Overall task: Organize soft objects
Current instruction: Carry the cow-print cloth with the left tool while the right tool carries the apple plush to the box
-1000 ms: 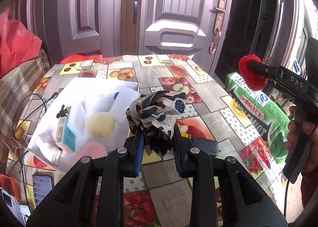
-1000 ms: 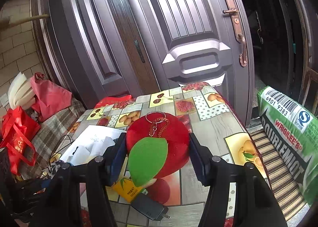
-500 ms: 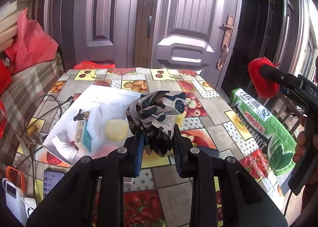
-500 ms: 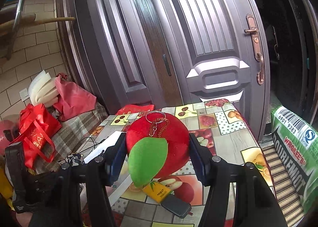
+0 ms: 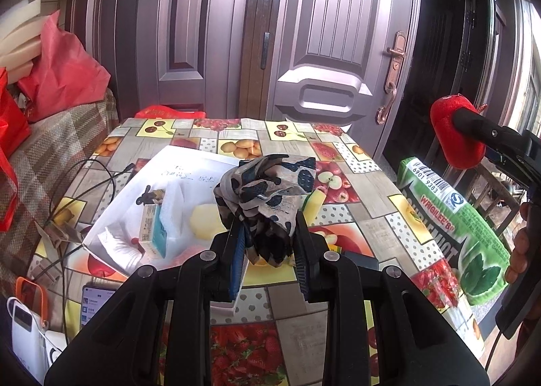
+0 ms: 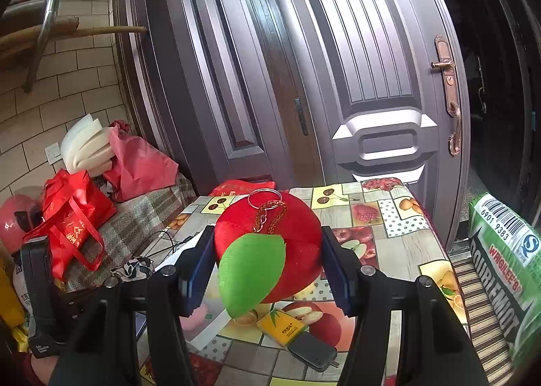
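Note:
My left gripper is shut on a bunched black-and-beige patterned cloth and holds it above the fruit-print table. My right gripper is shut on a red plush apple with a green leaf and a key ring, held high above the table. The plush apple also shows in the left wrist view at the right. A white open box on the table holds a yellow round soft piece, a small carton and white foam.
A large green Wrigley's bag stands off the table's right edge. A phone, a power bank and cables lie at the front left. A yellow packet and a dark device lie near the table's middle. Red bags sit on a plaid seat.
Both grippers have risen and pulled back from the table, each with its object still held. More of the doors and surroundings shows now.

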A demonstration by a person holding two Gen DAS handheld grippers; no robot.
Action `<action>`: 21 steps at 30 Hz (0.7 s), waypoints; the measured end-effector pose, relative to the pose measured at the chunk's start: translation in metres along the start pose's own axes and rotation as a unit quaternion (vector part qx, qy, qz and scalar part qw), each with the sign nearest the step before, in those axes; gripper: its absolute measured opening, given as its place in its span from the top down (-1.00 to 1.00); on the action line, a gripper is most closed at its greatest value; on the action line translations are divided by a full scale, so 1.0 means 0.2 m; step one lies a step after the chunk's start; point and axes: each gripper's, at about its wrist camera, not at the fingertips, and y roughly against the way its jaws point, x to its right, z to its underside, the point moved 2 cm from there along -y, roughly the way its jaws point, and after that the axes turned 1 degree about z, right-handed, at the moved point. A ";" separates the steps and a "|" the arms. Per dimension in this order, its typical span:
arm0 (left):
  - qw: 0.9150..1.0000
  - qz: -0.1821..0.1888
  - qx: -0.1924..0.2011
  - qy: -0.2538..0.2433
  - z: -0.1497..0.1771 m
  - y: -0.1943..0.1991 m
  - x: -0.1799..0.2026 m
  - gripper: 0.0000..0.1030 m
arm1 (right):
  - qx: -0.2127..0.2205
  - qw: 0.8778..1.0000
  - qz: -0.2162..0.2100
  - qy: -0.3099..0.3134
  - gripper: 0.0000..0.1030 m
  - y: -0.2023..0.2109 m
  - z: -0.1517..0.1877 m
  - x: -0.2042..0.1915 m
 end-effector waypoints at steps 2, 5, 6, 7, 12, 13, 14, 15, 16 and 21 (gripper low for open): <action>1.000 -0.003 0.001 0.003 0.00 0.01 -0.01 0.51 | -0.002 1.000 -0.004 0.003 -0.16 -0.01 0.00 -0.01; 1.000 -0.006 0.002 0.006 0.00 0.01 -0.01 0.51 | -0.004 1.000 -0.009 0.007 -0.16 -0.02 0.00 -0.03; 1.000 -0.007 0.003 0.007 0.00 0.01 -0.01 0.51 | -0.005 1.000 -0.010 0.008 -0.16 -0.02 0.00 -0.04; 1.000 -0.008 0.003 0.007 0.01 0.01 -0.02 0.51 | -0.005 1.000 -0.012 0.010 -0.16 -0.02 0.00 -0.05; 1.000 -0.007 0.002 0.008 0.01 0.01 -0.03 0.51 | -0.010 1.000 -0.015 0.013 -0.16 -0.04 0.00 -0.06; 1.000 -0.008 0.002 0.009 0.01 0.01 -0.03 0.51 | -0.011 1.000 -0.015 0.013 -0.16 -0.04 0.01 -0.06; 1.000 -0.009 0.002 0.010 0.01 0.01 -0.03 0.51 | -0.012 1.000 -0.016 0.014 -0.16 -0.04 0.01 -0.07; 1.000 -0.010 0.002 0.011 0.01 0.00 -0.03 0.51 | -0.012 1.000 -0.017 0.015 -0.16 -0.04 0.00 -0.07; 1.000 -0.011 0.002 0.011 0.01 0.00 -0.03 0.51 | -0.013 1.000 -0.018 0.016 -0.16 -0.05 0.00 -0.07; 0.999 -0.033 0.011 0.010 -0.05 0.00 -0.11 0.51 | -0.017 0.999 -0.025 0.026 -0.16 -0.09 -0.02 -0.11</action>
